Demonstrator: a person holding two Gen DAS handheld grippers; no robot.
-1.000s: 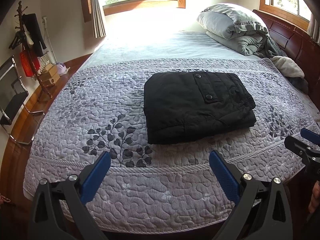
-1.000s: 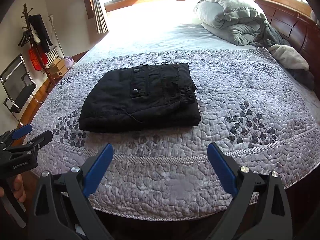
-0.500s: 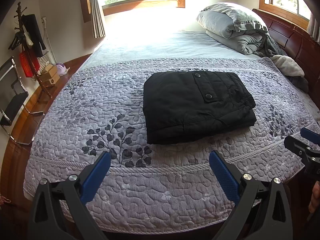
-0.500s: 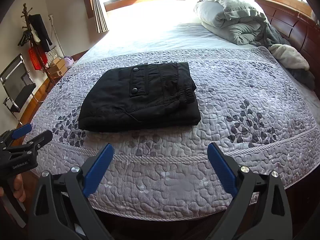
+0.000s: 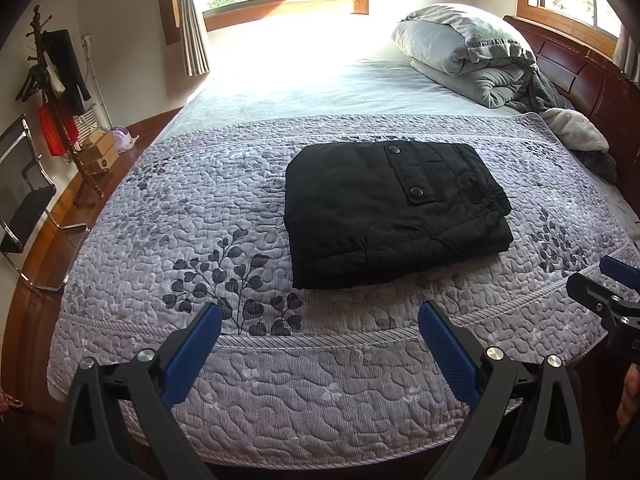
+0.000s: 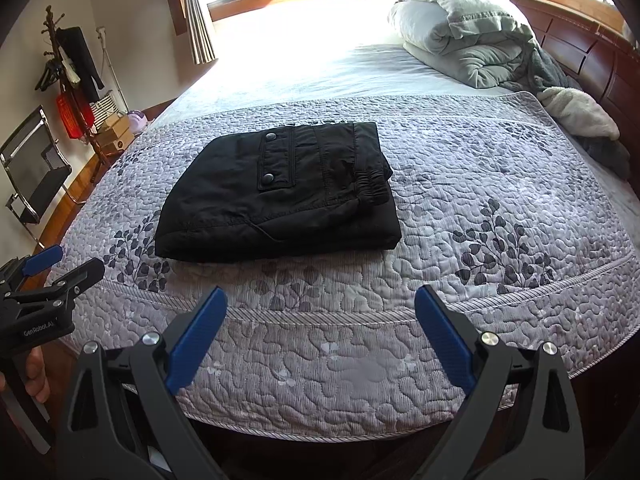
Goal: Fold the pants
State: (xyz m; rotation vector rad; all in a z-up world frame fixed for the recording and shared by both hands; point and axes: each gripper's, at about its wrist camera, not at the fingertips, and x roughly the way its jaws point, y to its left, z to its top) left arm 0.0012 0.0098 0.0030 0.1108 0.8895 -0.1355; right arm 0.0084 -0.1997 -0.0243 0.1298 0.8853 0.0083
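Lying folded into a compact black rectangle: pants (image 5: pixel 394 212), resting on the quilted bedspread (image 5: pixel 224 208) midway across the bed, a little back from its near edge. Showing on top: a pocket flap with two snap buttons, and an elastic waistband bunching along the right side of the stack.

Hovering over the near edge of the bed, well short of the pants and touching nothing: left gripper (image 5: pixel 320 322), blue-padded fingers (image 5: pixel 192 354) spreading wide apart. Hanging likewise over the near edge, further toward the right corner: right gripper (image 6: pixel 320 306), fingers (image 6: pixel 442 338) also spreading wide, gripping nothing. Peeking in at the edge of each wrist view: the other gripper, with part of a hand (image 6: pixel 34 372) holding its handle.

Sitting piled at the far right corner by the wooden headboard (image 5: pixel 576 76): grey duvet and pillow (image 5: pixel 464 52). Standing off the left edge of the bed: coat rack (image 5: pixel 56 80) and a folding chair (image 5: pixel 24 200).
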